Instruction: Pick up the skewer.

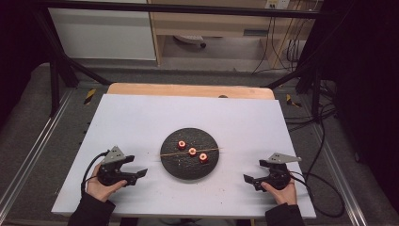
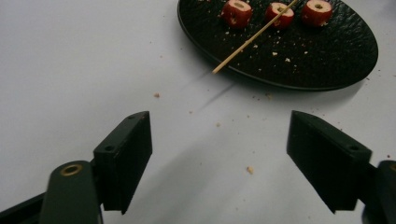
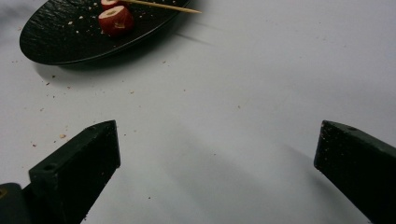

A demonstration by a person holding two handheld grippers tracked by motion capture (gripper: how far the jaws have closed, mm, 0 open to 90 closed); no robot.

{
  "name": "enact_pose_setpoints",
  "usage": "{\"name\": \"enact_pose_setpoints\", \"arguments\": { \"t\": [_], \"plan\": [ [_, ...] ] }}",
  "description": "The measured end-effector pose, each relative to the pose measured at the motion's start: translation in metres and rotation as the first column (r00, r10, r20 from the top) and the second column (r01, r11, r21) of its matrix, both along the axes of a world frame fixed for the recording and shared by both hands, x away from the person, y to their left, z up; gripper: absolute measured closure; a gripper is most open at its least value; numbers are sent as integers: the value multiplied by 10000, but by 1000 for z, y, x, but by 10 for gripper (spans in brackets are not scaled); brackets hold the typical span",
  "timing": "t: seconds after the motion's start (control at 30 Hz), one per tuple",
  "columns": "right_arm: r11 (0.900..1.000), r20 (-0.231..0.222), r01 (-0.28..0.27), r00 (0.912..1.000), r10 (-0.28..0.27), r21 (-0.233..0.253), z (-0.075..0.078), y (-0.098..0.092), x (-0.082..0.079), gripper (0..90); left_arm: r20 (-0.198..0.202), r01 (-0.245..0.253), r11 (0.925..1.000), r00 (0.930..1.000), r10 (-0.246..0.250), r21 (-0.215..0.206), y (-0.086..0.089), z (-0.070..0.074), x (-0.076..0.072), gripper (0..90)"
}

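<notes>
A round black plate (image 1: 189,170) sits in the middle of the white worktop (image 1: 141,117), within equal reach of both hands, which looks like the reason for its central spot. Three red fruit pieces lie on it in a slanted row: the left piece (image 1: 181,144), the middle piece (image 1: 192,151) and the right piece (image 1: 203,157), each apart from its neighbours and each with a pale hole at its centre. A thin wooden skewer (image 1: 175,153) lies across the plate, resting on or against the middle piece, with both ends overhanging the rim, so either tip can likely be pinched without touching the plate. The work in hand appears to be threading the fruit onto the skewer, and no piece is on it yet. Crumbs are scattered on the plate and on the worktop near it. The left claw (image 1: 139,174) is held just left of the plate, its jaws spread wide and gripping nothing; in the left gripper view the left claw (image 2: 219,154) points toward the skewer's near tip (image 2: 217,70). The right claw (image 1: 250,180) is held to the right of the plate, further from it, likewise wide open and empty, aimed at bare worktop in the right gripper view (image 3: 217,158).
</notes>
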State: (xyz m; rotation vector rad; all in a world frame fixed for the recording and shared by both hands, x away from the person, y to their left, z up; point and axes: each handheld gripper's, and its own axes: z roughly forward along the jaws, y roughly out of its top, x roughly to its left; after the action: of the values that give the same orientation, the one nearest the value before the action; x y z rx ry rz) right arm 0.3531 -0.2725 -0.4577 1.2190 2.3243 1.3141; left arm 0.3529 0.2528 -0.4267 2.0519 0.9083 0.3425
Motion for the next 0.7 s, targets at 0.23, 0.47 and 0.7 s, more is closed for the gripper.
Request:
{"name": "enact_pose_setpoints", "arguments": {
  "t": [0.23, 0.47, 0.7],
  "plan": [
    [10000, 9, -28, 10000, 28, -38, 0, 0, 0, 9, 27, 124, 9999, 9999, -125, 95, -13, 9, 3, 367],
    [10000, -26, -13, 10000, 13, 2, 0, 1, 0, 10, -53, 338, 9991, 9994, -337, 242, -30, 17, 11, 480],
    [10000, -19, -47, 10000, 47, -24, -1, 1, 0, 11, -229, 298, 9989, 9993, -290, 350, -50, 22, 19, 661]
  ]
}}
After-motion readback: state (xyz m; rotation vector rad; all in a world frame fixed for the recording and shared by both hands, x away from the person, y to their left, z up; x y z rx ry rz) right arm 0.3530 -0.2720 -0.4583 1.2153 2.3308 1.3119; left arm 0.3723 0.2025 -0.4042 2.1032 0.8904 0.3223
